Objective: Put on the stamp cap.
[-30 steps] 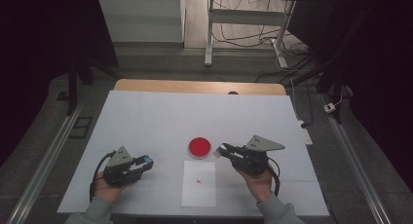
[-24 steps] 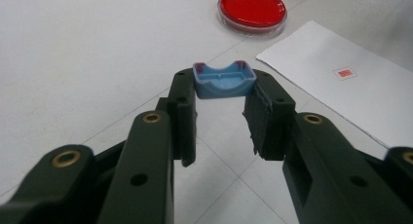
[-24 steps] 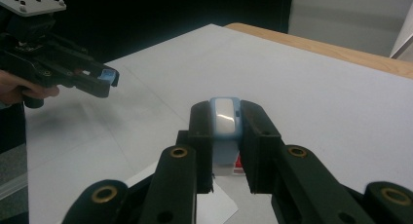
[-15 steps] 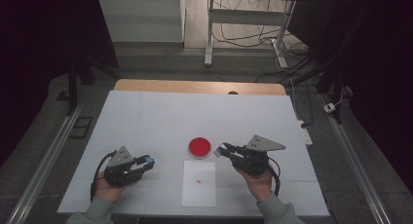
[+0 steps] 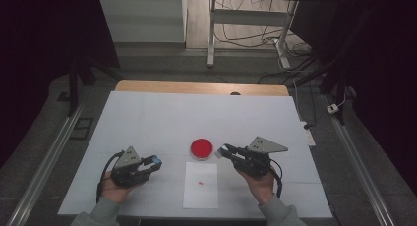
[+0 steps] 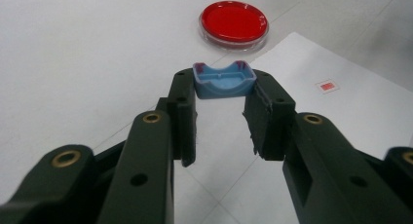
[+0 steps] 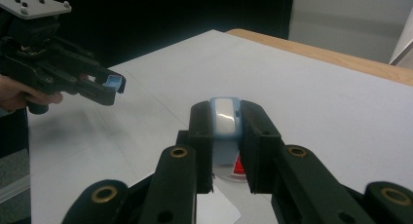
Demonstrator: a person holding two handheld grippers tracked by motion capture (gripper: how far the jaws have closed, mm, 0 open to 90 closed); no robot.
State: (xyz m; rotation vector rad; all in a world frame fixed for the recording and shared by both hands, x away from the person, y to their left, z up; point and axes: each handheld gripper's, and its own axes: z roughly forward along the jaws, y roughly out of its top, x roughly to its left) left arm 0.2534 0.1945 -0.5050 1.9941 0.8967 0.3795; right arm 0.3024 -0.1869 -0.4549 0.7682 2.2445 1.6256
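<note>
My left gripper (image 5: pixel 151 162) sits low over the white table, left of a sheet of paper (image 5: pixel 201 191), and is shut on a small blue cap-like piece (image 6: pixel 224 80). My right gripper (image 5: pixel 223 151) is held right of a round red dish (image 5: pixel 201 148), its tips close to the dish rim. It is shut on a light blue and white piece (image 7: pixel 224 119). In the right gripper view the left gripper (image 7: pixel 109 87) shows at the upper left with the blue piece (image 7: pixel 114 82) at its tip. The paper carries a tiny red mark (image 5: pixel 201 182).
The white table cover (image 5: pixel 162 118) stretches back to a wooden edge (image 5: pixel 196 87). Table legs and cables (image 5: pixel 246 29) lie on the floor beyond. Metal rails (image 5: pixel 44 162) run along both sides of the table.
</note>
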